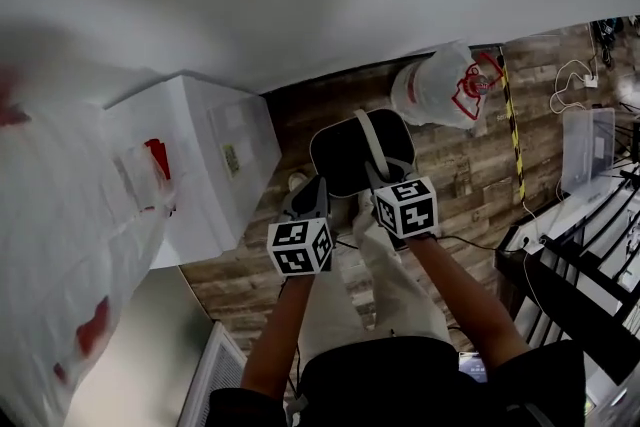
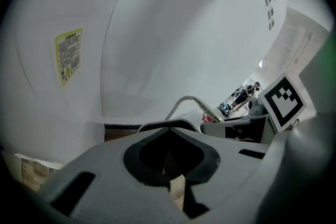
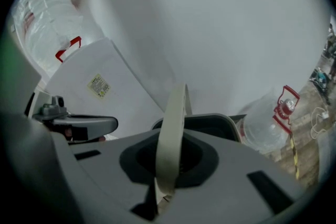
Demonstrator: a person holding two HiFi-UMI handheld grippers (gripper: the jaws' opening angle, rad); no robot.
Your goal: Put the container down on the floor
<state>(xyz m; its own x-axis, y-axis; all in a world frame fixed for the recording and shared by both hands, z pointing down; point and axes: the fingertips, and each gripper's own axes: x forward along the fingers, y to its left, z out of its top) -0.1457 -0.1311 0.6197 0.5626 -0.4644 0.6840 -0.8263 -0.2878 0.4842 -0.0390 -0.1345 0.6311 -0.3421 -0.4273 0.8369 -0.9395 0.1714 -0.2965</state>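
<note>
While the person is looking steeply down at a wooden floor [image 1: 470, 165], the right tongs [image 3: 168, 165] are clamping the pale handle [image 3: 172, 134] of a dark container [image 1: 340, 155]. The container is sitting under its raised handle, between a white box [image 1: 215, 155] and a clear plastic bag [image 1: 440, 90]. Whether its base is touching the floor cannot be told. The left tongs [image 2: 170, 168] are resting closed and empty, just beside the container.

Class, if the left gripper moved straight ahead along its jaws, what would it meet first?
Most likely the rim of the dark container, which sits just beyond the left gripper and its shut jaws, though depth is hard to judge.
</note>
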